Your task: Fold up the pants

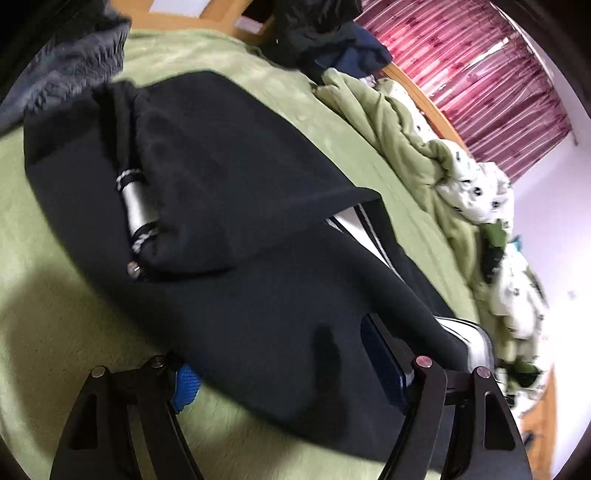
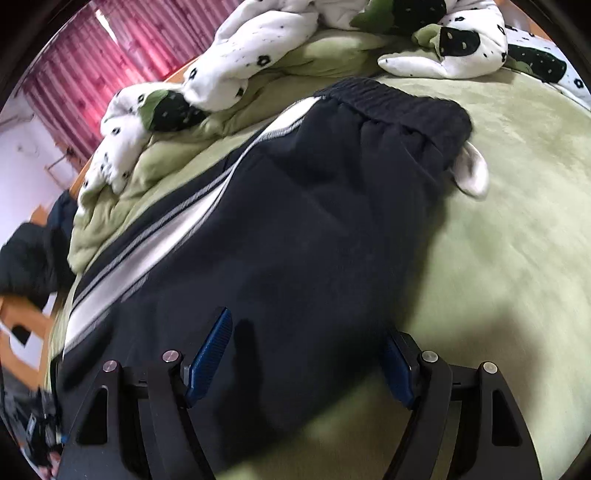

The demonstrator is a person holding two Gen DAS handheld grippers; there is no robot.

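Black pants (image 1: 236, 206) lie on the green bed cover (image 1: 44, 332), with one part folded over and a silvery band (image 1: 135, 206) at its edge. My left gripper (image 1: 284, 373) hovers open over the near edge of the cloth, blue pads (image 1: 186, 384) wide apart and pressing nothing. In the right wrist view the pants (image 2: 314, 229) show a white side stripe (image 2: 155, 251), an elastic waistband (image 2: 399, 103) at the far end and a white pocket lining (image 2: 474, 173) sticking out. My right gripper (image 2: 303, 363) is open above the black cloth, which its fingers do not pinch.
A rumpled green and white patterned quilt (image 2: 258, 48) lies along the far side of the bed. A heap of dark clothes (image 1: 325, 33) sits by the wooden bed frame (image 1: 424, 96). Red curtains (image 1: 480, 74) hang behind. A grey quilted item (image 1: 70, 74) lies at the far left.
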